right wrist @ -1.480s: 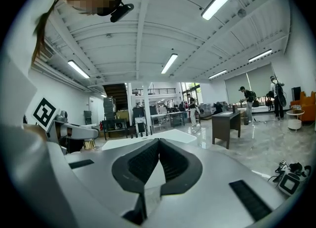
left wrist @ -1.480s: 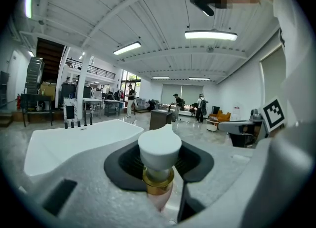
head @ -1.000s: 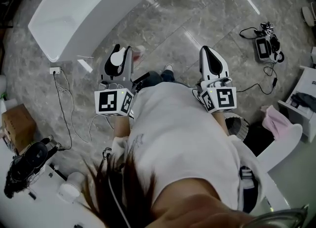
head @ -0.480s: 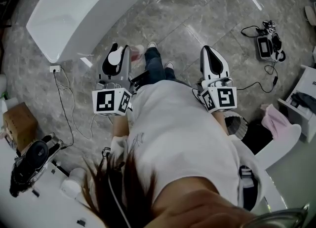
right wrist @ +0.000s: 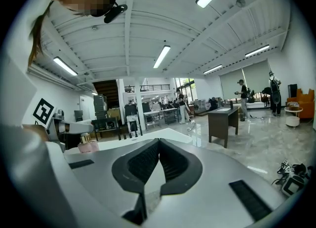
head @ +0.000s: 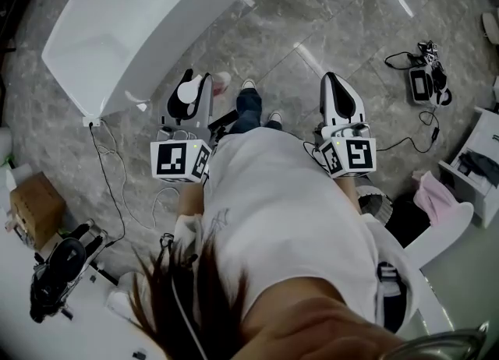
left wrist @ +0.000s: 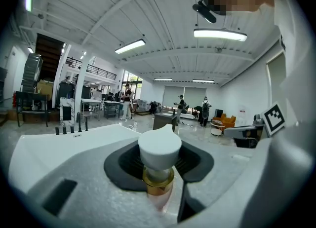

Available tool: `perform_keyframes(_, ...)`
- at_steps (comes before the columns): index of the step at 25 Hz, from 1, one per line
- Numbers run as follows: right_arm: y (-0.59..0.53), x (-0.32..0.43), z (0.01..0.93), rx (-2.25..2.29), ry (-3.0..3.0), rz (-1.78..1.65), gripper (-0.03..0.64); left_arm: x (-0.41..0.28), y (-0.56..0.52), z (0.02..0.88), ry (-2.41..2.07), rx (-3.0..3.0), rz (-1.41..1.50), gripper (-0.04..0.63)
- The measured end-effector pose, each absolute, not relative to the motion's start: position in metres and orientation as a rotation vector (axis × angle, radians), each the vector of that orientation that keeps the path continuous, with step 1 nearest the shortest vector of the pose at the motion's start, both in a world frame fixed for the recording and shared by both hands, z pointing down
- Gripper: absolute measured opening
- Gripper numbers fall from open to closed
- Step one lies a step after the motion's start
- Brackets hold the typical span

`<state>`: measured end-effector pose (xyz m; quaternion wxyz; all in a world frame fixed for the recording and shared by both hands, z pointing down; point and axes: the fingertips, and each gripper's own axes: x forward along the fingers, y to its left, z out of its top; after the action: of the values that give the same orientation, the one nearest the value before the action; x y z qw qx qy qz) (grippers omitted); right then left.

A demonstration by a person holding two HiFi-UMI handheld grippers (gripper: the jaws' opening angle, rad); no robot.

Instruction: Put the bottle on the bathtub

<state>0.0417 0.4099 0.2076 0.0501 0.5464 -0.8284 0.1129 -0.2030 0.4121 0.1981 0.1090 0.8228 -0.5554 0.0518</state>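
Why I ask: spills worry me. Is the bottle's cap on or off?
On. The white cap sits over the gold collar of the bottle, which the left tongs grip.

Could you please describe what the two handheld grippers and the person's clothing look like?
Both the left gripper and right gripper have white shells with black ribbed pads and a black-and-white marker cube behind. The person wears a white top.

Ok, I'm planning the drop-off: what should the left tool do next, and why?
Probably carry the bottle forward to the bathtub rim: the left tool grips it, but both hang over floor, short of the tub.
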Motion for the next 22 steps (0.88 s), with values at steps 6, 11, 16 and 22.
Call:
perform_keyframes(6, 0.365, 0.015, 0.201, 1.722, -2.511, 0.314, 0.012, -0.227, 0.360, 0.192, -1.604, 2.480, 0.145, 0.147)
perform_keyframes(11, 0.347, 0.012, 0.200, 1.779, -2.481, 0.309, 0.012, -0.238, 0.328, 0.186, -1.589, 2.504, 0.132, 0.147)
perform_keyframes(16, 0.338, 0.018, 0.203, 1.793, -2.443, 0.307, 0.012, -0.240, 0.309, 0.187, -1.582, 2.500, 0.126, 0.147)
perform_keyframes(22, 0.320, 0.036, 0.214, 1.796, -2.419, 0.351, 0.012, -0.223, 0.290, 0.195, -1.569, 2.481, 0.149, 0.147)
